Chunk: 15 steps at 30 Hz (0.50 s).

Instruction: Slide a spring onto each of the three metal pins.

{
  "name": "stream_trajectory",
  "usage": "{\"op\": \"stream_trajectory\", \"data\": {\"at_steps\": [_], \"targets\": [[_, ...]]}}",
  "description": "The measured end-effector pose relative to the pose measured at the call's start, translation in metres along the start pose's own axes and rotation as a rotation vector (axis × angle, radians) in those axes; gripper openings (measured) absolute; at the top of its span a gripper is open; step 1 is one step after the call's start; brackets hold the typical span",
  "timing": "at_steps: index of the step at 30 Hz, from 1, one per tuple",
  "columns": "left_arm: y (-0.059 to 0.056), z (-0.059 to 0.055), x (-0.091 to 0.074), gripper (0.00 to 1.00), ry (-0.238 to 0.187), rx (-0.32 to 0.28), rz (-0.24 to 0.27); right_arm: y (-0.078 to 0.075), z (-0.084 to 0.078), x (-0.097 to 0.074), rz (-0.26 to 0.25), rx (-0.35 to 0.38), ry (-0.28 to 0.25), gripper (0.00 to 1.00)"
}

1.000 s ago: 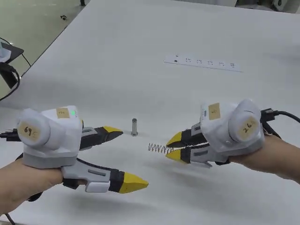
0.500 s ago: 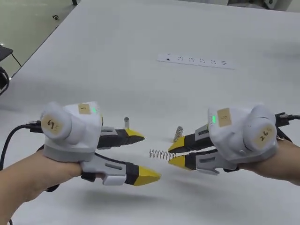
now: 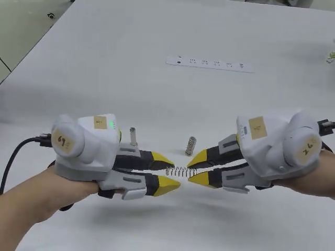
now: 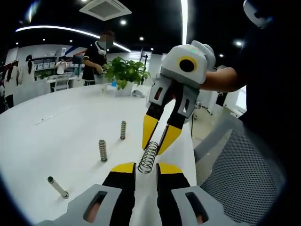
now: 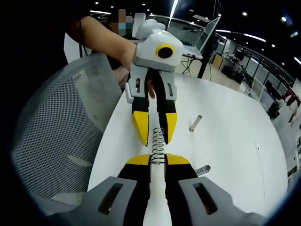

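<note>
R hand-held gripper (image 3: 189, 171) pinches one end of a spring (image 3: 181, 171) in its yellow tips, coil held roughly level above the counter (image 3: 157, 99). L hand-held gripper (image 3: 174, 171) faces it nose to nose, jaws set narrow w/ the coil's other end btwn them; can't tell whether they press on it. Just the short coil separates the two noses.

Just beyond the tips, a sprung pin (image 3: 190, 146) stands upright on the counter, near R's upper jaw but apart from it. A bare pin (image 3: 133, 137) stands upright close beside L's body. L gripper view shows a 2nd sprung pin (image 4: 122, 130) farther along the same row.

Past the row, a broad white stretch of counter runs to a power strip (image 3: 209, 64), well apart from the work. Counter's left edge meets the floor (image 3: 21, 26), far off. In the gripper views the near counter edge runs close beside both tools, w/ a mesh chair (image 5: 61, 122) just past it. A cable (image 3: 13, 159) trails from L's rear.
</note>
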<state>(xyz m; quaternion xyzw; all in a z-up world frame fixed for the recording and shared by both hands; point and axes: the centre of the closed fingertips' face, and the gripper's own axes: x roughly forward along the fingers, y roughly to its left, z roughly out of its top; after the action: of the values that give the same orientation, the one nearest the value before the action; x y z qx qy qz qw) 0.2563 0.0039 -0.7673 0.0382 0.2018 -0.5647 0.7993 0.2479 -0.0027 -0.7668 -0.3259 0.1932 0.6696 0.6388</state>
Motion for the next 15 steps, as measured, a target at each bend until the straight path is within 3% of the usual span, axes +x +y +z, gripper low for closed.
{"op": "stream_trajectory", "data": {"at_steps": [2, 15], "targets": [[-0.0002, 0.0037, -0.0003, 0.05, -0.018, -0.005, 0.0, 0.0013, 0.0007, -0.0001, 0.003, -0.001, -0.001, 0.08], [-0.0044, 0.0072, 0.0002, 0.04, -0.024, 0.021, -0.01, 0.0025, -0.0006, -0.0022, 0.003, -0.003, -0.001, 0.08]]}}
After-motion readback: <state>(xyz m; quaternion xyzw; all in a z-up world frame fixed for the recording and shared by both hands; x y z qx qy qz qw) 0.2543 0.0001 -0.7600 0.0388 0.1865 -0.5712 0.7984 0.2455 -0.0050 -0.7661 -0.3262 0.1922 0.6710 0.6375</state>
